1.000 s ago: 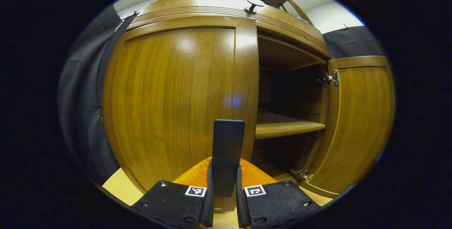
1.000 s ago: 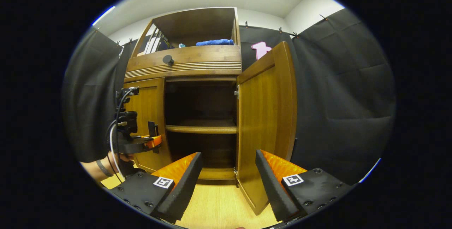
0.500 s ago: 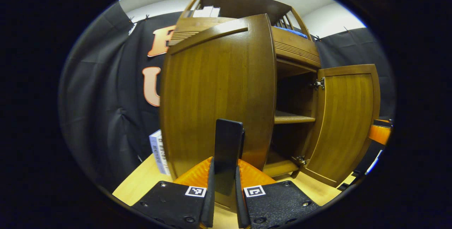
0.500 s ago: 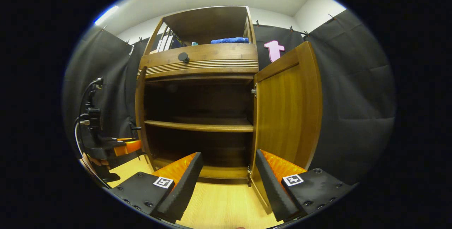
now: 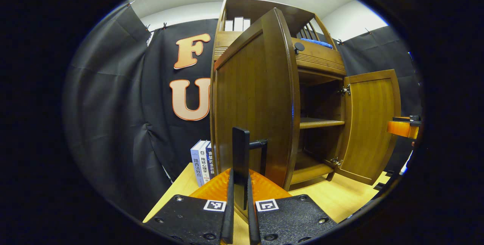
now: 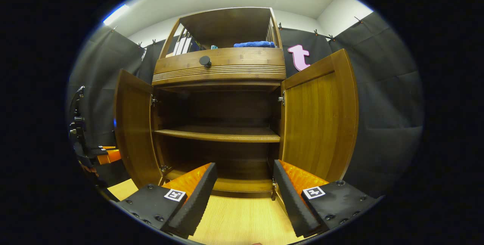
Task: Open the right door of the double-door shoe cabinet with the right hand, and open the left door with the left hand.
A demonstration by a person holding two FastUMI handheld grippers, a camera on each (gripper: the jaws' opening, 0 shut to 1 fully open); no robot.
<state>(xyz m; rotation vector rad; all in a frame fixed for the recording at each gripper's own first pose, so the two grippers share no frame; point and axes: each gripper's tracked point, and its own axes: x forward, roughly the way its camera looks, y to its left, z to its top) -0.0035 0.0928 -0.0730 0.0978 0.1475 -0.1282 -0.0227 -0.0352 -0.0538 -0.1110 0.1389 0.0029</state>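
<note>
1. Standing on the pale wooden desk [image 6: 242,218], the brown wooden double-door shoe cabinet [image 6: 219,65] has both doors swung outward, baring a dark interior with one horizontal wooden shelf [image 6: 219,134] across its middle.
2. In the left gripper view, the left tool [image 5: 240,184] has its two black fingers pressed on the thin black bar handle [image 5: 240,150] of the left door [image 5: 253,105]; the handle's long axis runs upright.
3. That left door stands upright on its hinges, its free edge turned toward the camera and its outer face toward the black cloth wall [image 5: 113,124].
4. Beside the cabinet's left flank, three upright books [image 5: 200,162] stand on the desk, just behind the opened door.
5. In the right gripper view, the right tool [image 6: 245,190] hangs with its jaws spread wide, holding nothing, in front of the cabinet's lower opening.
6. The right door [image 6: 319,120] stands upright, swung wide, its inner face toward the opening; bare desk lies between the tool and the cabinet's bottom edge.
7. Up on the cabinet's top shelf lies a folded blue cloth [image 6: 254,44], and a round black knob [image 6: 205,61] sits on the drawer front above the doors.
</note>
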